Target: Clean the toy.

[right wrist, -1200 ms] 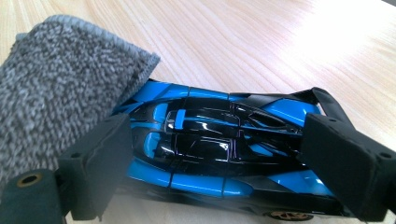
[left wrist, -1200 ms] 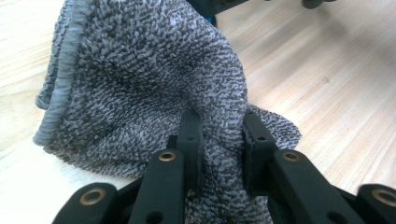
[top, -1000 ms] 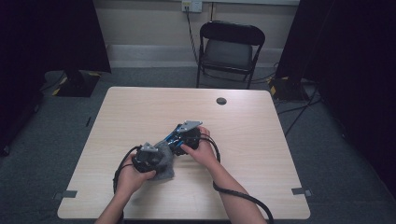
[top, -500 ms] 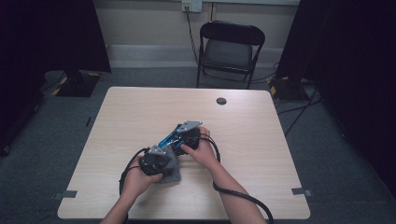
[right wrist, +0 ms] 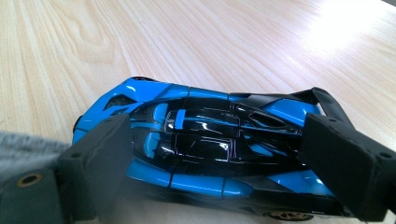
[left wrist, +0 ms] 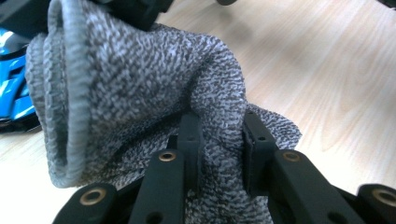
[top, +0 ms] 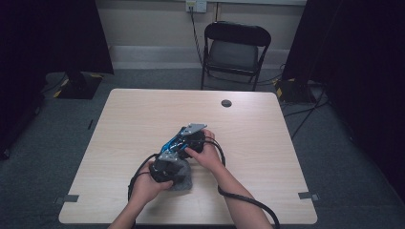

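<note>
Between the jaws of the left hand-held gripper (left wrist: 219,154): a pinched fold of grey knit sock (left wrist: 140,93), jaws narrow and clamped on the fabric. Soft, floppy, light, likely to sag and bunch wherever unsupported; best taken near the ribbed cuff (left wrist: 65,98), thicker there and holding the mouth open. Beside it on the bench (right wrist: 233,42), across the right hand-held gripper (right wrist: 224,154): a blue and black toy car (right wrist: 205,149), one jaw at its nose end and one at its tail, pads right up against the body (pressing or merely touching, hard to tell). Rigid, glossy, probably slippery under the pads, small and light, free to roll on its wheels; a grip along the length seems the firmer choice. Seen from the high view, sock (top: 179,176) and car (top: 174,141) just beside each other near the bench middle. Counted: one sock, one car, two hand-held grippers, plus one dark round disc (top: 226,103) far off on the bench.
</note>
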The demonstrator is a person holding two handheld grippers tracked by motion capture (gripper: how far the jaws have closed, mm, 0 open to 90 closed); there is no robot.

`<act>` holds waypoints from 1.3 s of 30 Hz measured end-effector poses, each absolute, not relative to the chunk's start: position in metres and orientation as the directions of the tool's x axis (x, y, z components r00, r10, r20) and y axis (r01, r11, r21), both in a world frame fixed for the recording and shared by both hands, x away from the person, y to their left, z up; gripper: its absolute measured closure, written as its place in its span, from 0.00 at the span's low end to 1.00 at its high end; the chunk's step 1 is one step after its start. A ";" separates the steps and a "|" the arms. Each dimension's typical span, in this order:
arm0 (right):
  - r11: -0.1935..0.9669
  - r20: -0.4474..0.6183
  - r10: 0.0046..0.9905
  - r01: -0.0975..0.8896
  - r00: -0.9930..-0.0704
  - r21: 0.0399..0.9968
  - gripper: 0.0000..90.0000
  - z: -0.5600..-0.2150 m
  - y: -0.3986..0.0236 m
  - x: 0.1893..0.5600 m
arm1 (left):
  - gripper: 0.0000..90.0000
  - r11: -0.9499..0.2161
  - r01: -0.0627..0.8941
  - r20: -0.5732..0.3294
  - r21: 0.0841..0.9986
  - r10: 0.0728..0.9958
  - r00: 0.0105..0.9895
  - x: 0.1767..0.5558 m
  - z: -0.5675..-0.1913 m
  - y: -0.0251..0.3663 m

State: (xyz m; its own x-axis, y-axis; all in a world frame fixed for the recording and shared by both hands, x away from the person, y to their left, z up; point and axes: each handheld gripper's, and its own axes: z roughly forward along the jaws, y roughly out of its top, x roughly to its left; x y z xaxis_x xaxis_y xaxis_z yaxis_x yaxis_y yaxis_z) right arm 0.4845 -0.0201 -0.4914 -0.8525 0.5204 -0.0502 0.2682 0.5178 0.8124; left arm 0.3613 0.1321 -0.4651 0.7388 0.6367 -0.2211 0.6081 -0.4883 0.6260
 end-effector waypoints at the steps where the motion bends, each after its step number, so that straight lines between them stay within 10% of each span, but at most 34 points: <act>1: 0.518 -0.050 0.520 0.268 -0.853 0.812 0.10 -0.491 -0.020 0.485 | 0.81 -0.487 0.605 -0.222 0.630 0.634 0.741 0.361 -0.465 0.131; 39: 0.518 -0.049 0.515 0.265 -0.856 0.813 0.10 -0.491 -0.021 0.485 | 0.79 -0.377 0.580 -0.100 0.722 0.772 0.627 0.404 -0.416 0.228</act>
State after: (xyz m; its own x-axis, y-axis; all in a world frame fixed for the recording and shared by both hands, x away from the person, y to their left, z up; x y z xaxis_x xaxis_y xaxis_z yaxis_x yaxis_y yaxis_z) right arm 0.4854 -0.0208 -0.4913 -0.8561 0.5146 -0.0488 0.2653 0.5185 0.8129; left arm 0.4035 0.2282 -0.4158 0.6273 0.7723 -0.0999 0.5796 -0.3773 0.7223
